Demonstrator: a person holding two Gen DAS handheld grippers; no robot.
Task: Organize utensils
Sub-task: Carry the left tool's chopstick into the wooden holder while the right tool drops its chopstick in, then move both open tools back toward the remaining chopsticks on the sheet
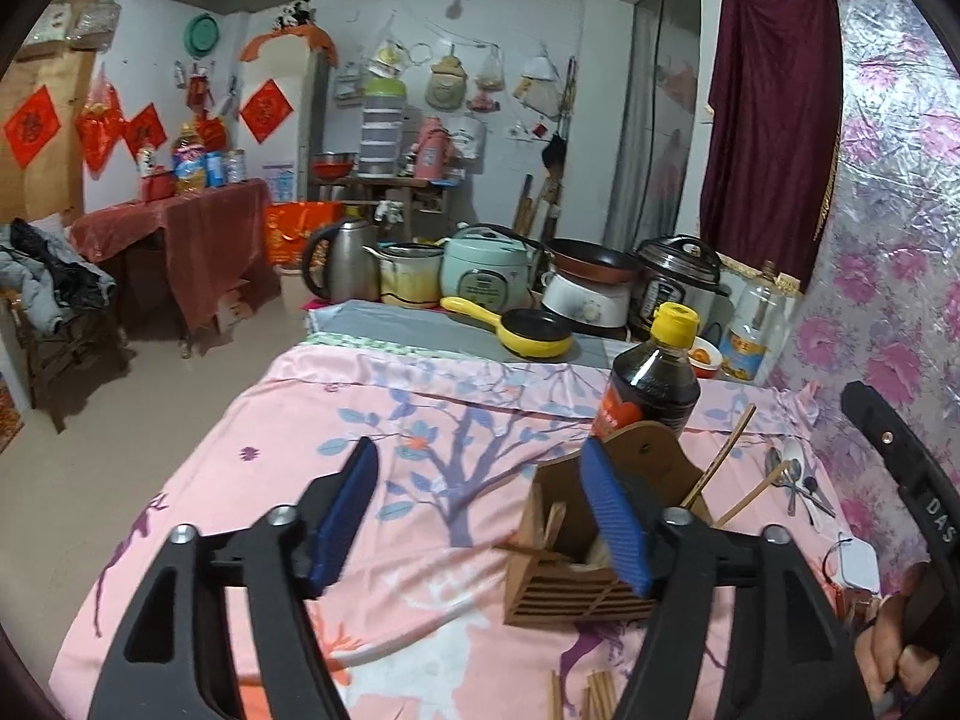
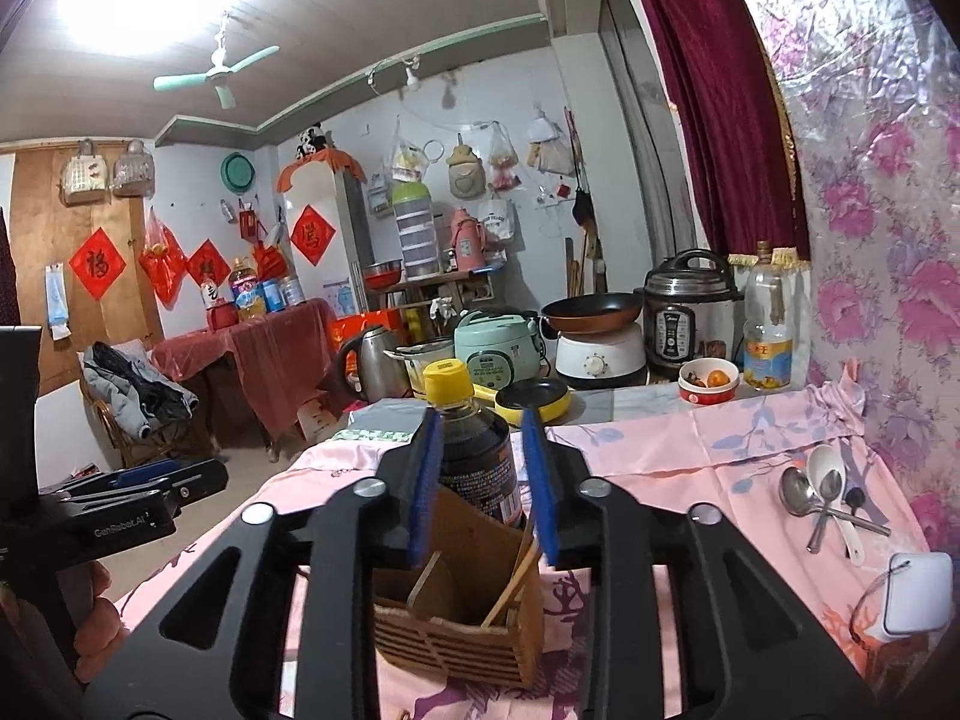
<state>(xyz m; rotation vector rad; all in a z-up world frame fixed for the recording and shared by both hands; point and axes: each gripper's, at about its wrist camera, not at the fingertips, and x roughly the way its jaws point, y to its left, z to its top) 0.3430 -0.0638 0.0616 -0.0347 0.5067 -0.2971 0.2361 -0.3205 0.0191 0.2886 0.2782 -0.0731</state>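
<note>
Right wrist view showed my right gripper (image 2: 483, 483) open over the wooden holder (image 2: 456, 636), and my left gripper (image 1: 480, 516) open too.

A pink cloth (image 1: 420, 420) with purple tree and blue leaf print covers the worktop. The slatted holder (image 2: 456, 630) is brown, the tongs' pads (image 1: 342, 516) blue. The dark bottle (image 2: 480, 456) has a yellow cap.

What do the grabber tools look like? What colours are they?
Both tools, the left tool and the right tool, are black with triangle-shaped holes and silver screws. Their fingers carry blue ridged pads. One body has white lettering, "GenRobot.AI". A bare hand shows, sleeve unseen.
</note>
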